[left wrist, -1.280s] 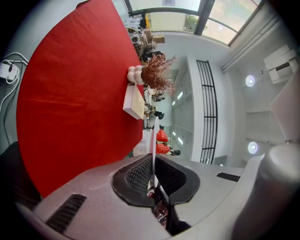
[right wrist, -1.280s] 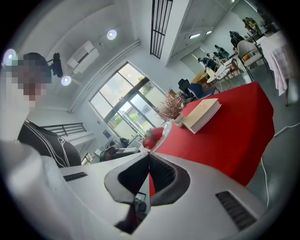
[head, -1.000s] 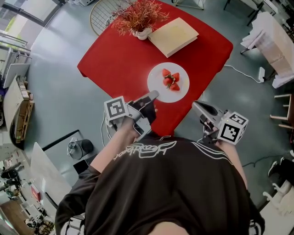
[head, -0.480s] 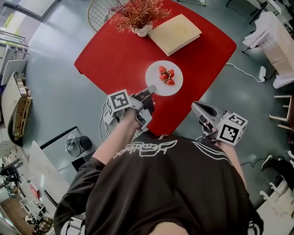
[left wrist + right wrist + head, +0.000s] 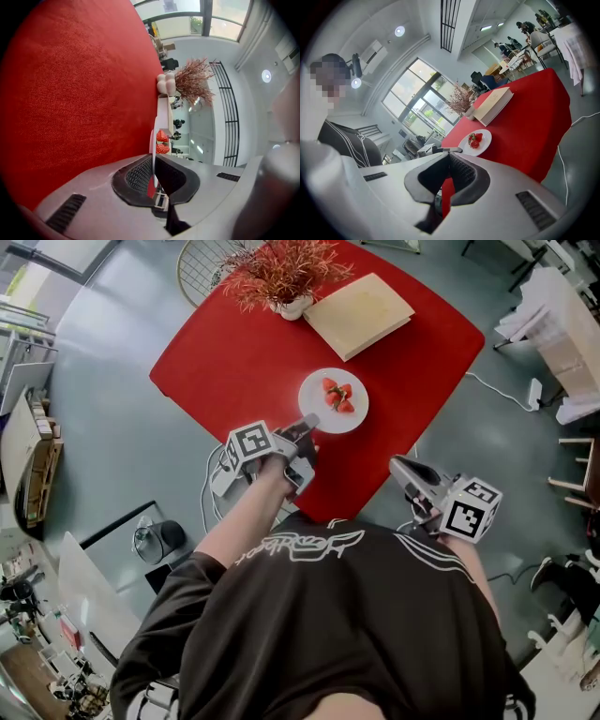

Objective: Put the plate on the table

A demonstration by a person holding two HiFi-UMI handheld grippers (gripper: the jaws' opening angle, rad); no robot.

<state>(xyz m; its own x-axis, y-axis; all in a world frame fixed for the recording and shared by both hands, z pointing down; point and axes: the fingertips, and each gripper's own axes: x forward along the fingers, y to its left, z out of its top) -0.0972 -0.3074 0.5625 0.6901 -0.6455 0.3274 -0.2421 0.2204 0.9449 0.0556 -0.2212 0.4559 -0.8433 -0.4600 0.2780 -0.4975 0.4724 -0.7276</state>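
Big square bench (image 5: 234, 352) under a red woven cloth. The left arm reaches out nearly straight, and the left hand-held gripper (image 5: 309, 424) is rolled sideways, clamped on the near rim of a round white plate (image 5: 349, 416). The plate is level, low over the cloth, can't tell if it's fully down. The right hand-held gripper (image 5: 395, 464) hangs by the bench edge, jaws pinched together on nothing. Glossy red strawberries (image 5: 337, 396) are on the plate.

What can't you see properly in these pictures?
- Head view: whether the plate rests on the red table; too small, and the left gripper covers its rim.
- Left gripper view: how many strawberries; seen edge-on, they hide each other.
- Head view: the vase, mostly under the plant.
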